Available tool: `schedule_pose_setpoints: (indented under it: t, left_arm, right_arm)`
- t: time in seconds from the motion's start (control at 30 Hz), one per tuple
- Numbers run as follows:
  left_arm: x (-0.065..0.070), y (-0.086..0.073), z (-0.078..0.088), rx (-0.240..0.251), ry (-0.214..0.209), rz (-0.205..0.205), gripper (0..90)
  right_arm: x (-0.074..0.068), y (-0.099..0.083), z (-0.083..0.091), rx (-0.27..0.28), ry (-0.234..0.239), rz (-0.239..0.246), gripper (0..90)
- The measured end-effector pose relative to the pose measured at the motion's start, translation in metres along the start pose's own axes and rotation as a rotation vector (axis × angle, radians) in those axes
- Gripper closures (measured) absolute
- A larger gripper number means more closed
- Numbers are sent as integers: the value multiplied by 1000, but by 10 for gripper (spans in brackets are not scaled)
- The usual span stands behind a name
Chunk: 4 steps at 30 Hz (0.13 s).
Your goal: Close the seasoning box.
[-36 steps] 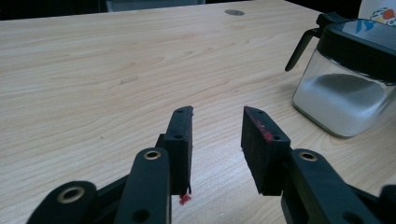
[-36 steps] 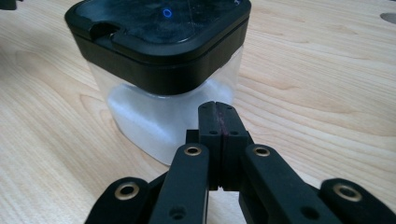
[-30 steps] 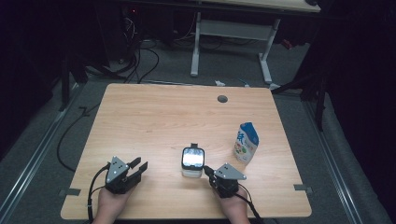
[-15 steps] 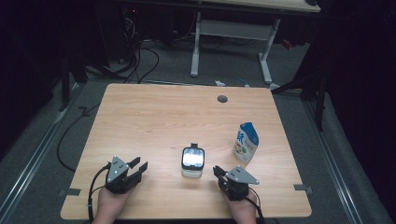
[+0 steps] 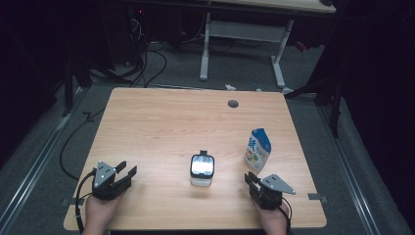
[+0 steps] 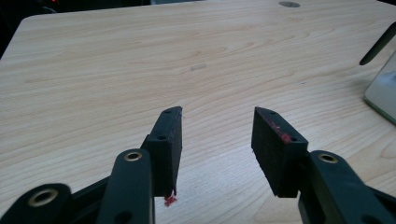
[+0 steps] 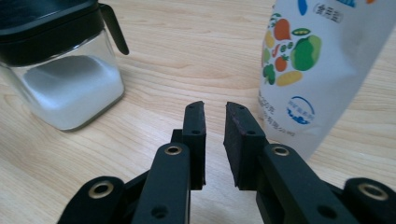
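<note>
Tongs on the left (image 5: 128,172) stand wide and empty, jaws just opening; right tongs (image 5: 250,179) have just parted narrowly, empty too. Glass jar of white powder (image 5: 202,169) sits between them on the table (image 5: 166,122); printed pouch (image 5: 257,150) stands just beyond the right tongs.

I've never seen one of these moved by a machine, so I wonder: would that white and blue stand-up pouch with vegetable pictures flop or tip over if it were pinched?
The white and blue stand-up pouch looks like soft film, so it would probably dent when pinched. It stands tall on a narrow base, so a sideways nudge could tip it. Its glossy surface may be slippery.
</note>
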<state>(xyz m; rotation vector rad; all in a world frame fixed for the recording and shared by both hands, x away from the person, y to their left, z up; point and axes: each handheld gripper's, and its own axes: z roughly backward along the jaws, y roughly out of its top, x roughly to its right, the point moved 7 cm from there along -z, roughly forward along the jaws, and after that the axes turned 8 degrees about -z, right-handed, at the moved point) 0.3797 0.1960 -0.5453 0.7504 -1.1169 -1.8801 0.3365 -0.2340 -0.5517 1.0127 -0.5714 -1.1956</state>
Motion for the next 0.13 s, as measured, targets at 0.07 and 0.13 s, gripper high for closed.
schedule_pose_setpoints:
  t: [0.07, 0.13]
  left_arm:
    - [0, 0, -1, 0, -2, 0, 520]
    - [2, -2, -2, -9, -8, -9, 512]
  right_arm:
    - [2, 0, 0, -1, -2, -6, 763]
    - [4, 1, 0, 4, -2, -8, 740]
